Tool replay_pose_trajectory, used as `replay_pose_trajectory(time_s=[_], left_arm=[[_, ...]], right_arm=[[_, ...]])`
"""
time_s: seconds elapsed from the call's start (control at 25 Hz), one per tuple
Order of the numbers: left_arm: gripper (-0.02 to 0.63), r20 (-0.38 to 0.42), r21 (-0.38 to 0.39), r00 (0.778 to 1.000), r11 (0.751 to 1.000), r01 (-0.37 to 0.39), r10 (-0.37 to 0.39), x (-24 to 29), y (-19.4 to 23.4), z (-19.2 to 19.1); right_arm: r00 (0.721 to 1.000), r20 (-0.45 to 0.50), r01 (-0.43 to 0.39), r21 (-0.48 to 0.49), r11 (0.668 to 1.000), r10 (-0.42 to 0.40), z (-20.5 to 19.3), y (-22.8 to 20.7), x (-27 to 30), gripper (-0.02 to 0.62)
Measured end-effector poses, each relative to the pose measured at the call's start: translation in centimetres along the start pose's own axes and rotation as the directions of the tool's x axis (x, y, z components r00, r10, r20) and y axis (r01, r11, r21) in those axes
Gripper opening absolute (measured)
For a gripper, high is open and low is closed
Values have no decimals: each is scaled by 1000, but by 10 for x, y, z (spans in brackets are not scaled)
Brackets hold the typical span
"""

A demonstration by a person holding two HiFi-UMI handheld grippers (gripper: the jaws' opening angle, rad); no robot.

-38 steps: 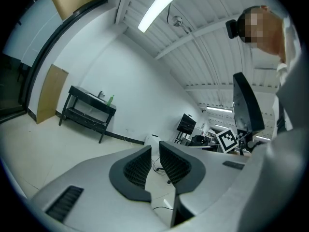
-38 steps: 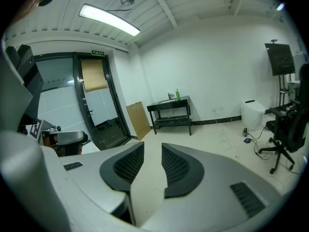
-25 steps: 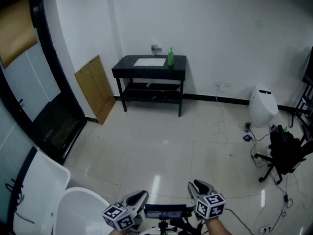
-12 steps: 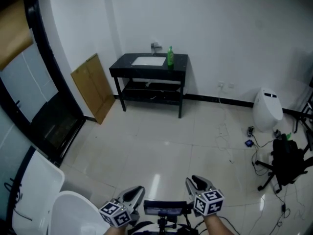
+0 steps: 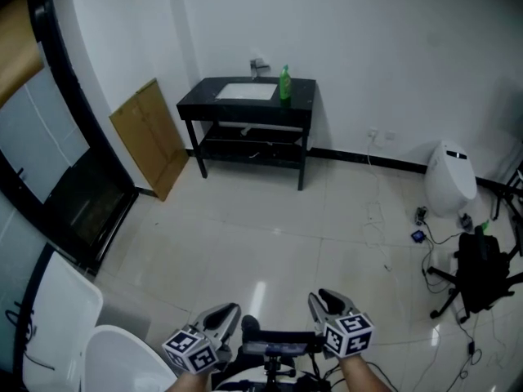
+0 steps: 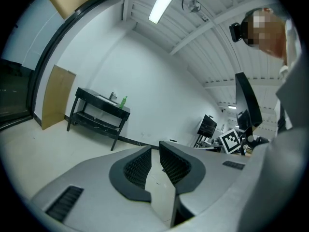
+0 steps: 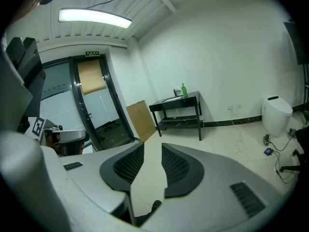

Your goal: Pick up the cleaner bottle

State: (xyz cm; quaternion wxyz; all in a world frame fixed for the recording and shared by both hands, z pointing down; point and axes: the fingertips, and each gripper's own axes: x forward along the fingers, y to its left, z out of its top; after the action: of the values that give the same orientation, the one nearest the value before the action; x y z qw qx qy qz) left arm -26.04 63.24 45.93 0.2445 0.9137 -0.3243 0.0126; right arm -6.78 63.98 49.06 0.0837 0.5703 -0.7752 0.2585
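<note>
The cleaner bottle (image 5: pixel 284 84) is small, green and upright on the right part of a black sink table (image 5: pixel 304 96) against the far wall. It also shows far off in the left gripper view as a green bottle (image 6: pixel 123 101), and in the right gripper view as a green bottle (image 7: pixel 184 91). My left gripper (image 5: pixel 230 312) and right gripper (image 5: pixel 324 301) are at the bottom edge of the head view, several steps short of the table. The left gripper (image 6: pixel 155 149) has only a narrow gap between its jaws. The right gripper (image 7: pixel 152 150) stands wider. Neither holds anything.
A brown board (image 5: pixel 147 137) leans on the left wall beside a black-framed glass door (image 5: pixel 73 194). A white toilet (image 5: pixel 69 333) is at the lower left. At the right stand a white bin (image 5: pixel 449 178) and a black chair (image 5: pixel 478 260), with cables on the tiled floor.
The whole view has moved forward over the floor toward the sink table. Both grippers travel along at the bottom edge, with their jaws unchanged.
</note>
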Motion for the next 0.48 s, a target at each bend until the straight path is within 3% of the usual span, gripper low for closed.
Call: replay_pose_trajectory(time_s=[0.48], left_arm=[[44, -14, 13, 996, 996, 85, -85, 85, 107, 75]], right_arm=[[997, 18, 82, 5, 997, -82, 76, -24, 109, 106]])
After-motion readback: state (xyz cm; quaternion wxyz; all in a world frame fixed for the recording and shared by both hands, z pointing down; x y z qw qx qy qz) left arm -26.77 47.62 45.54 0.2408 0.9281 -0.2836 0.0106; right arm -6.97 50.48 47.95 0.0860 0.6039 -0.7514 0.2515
